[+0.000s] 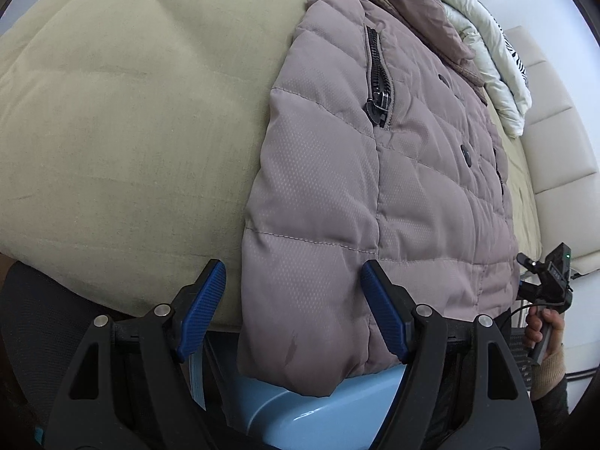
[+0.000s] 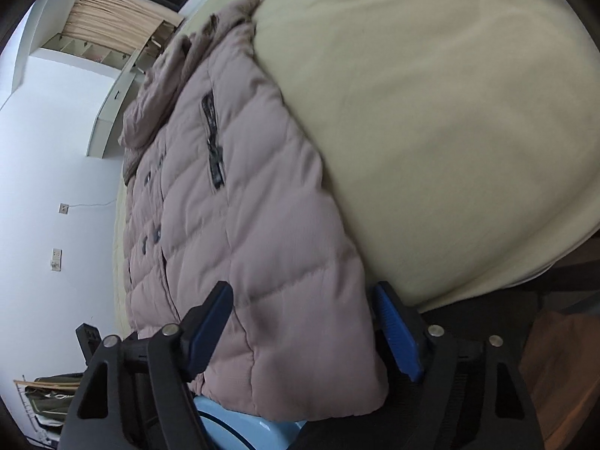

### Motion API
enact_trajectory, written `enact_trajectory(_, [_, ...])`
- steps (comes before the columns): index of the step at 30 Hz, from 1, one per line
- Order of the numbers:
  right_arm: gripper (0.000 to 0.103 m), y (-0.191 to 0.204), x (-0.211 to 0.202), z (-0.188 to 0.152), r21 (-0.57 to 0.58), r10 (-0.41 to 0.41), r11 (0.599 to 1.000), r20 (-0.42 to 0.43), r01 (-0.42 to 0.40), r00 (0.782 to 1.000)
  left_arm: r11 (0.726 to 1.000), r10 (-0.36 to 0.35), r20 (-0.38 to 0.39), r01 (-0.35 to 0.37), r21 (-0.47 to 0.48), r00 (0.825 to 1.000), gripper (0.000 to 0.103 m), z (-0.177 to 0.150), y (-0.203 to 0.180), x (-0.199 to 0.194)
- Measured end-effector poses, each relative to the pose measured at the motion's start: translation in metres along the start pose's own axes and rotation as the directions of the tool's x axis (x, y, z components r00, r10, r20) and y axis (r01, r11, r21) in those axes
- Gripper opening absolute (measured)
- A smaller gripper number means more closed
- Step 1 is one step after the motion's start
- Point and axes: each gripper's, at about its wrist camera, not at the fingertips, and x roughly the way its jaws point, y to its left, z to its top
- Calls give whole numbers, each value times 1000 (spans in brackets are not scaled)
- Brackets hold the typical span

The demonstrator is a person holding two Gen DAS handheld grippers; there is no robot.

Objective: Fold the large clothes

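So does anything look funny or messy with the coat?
A little. The puffer coat's bottom hem hangs off the bed edge over a light blue object, and a small dark mark shows near the hem.

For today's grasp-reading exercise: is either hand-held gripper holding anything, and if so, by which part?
Nothing is held. The left hand-held gripper and right hand-held gripper both stand open, straddling the bottom hem corners of the padded jacket, pads not pressing.

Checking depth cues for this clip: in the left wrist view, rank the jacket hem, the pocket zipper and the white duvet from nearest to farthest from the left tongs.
1. Jacket hem: between the left tongs, hanging over the bed edge.
2. Pocket zipper: mid-jacket, farther up.
3. White duvet: beyond the collar, upper right.
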Motion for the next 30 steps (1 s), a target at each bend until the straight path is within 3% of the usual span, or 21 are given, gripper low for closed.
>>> enact_trajectory(4, [73, -8, 10, -5, 33, 27, 999, -14, -27, 1000, 1000, -10, -6, 11, 10, 1000, 73, -1, -1, -1])
enact_trajectory(9, [44, -14, 8, -10, 48, 104, 994, -48, -101, 993, 1000, -11, -18, 11, 26, 1000, 67, -1, -4, 3])
enact_trajectory(15, [26, -13, 8, -13, 50, 117, 992, -53, -114, 992, 1000, -16, -30, 17, 14, 999, 67, 3, -7, 7])
enact_trajectory(19, [15, -4, 4, -14, 13, 88, 996, -51, -87, 995, 998, -42, -35, 43, 46, 999, 20, 5, -13, 7])
enact_trajectory(21, [11, 5, 1, -15, -12, 58, 998, -46, -59, 997, 997, -20, -26, 22, 79, 999, 11, 5, -21, 6])
enact_trajectory(24, [9, 17, -6, -19, -48, 26, 998, -28, -27, 999, 993, 6, -5, -5, 116, 1000, 5, 3, -34, -2])
enact_trajectory(30, [7, 46, -28, -29, -140, -20, 990, 25, 23, 1000, 994, -20, 39, 16, 109, 999, 4, -3, -38, -35])
